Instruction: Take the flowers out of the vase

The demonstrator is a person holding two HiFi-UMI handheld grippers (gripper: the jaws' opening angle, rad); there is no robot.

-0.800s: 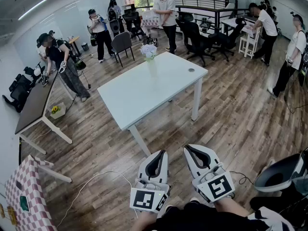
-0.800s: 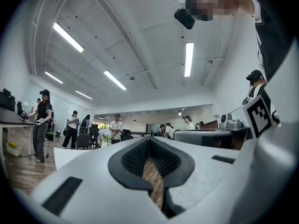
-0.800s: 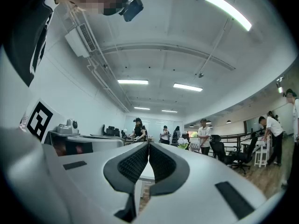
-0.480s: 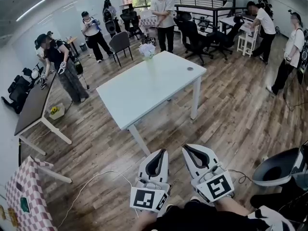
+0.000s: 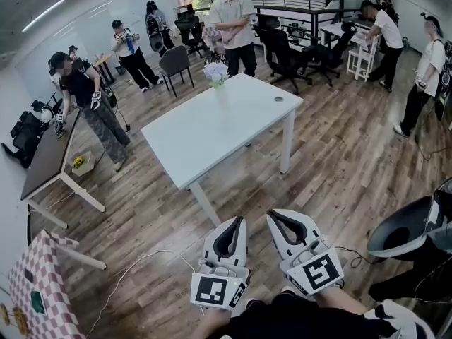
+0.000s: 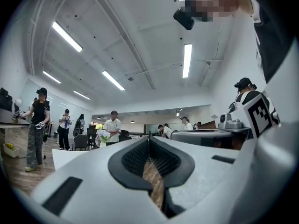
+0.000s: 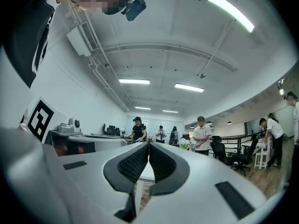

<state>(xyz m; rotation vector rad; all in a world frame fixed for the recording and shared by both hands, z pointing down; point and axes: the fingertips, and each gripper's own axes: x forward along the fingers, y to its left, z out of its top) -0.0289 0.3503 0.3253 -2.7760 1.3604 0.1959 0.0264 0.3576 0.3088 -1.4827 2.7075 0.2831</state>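
Observation:
A bunch of pale flowers stands in a clear vase at the far end of the white table. Both grippers hang low in front of my body, well short of the table. My left gripper is shut with nothing in it, and my right gripper beside it is shut and empty too. In the left gripper view the jaws meet, with the flowers small and far off to the left. In the right gripper view the closed gripper points at the table, the flowers to its right.
Wooden floor lies between me and the table. A small round object sits on the tabletop. A dark table and a checkered one stand at the left. A black chair is at my right, a cable on the floor. Several people stand around.
Both grippers have kept their place. The person in the white shirt behind the table has stepped closer, and the person at the left has walked on a little.

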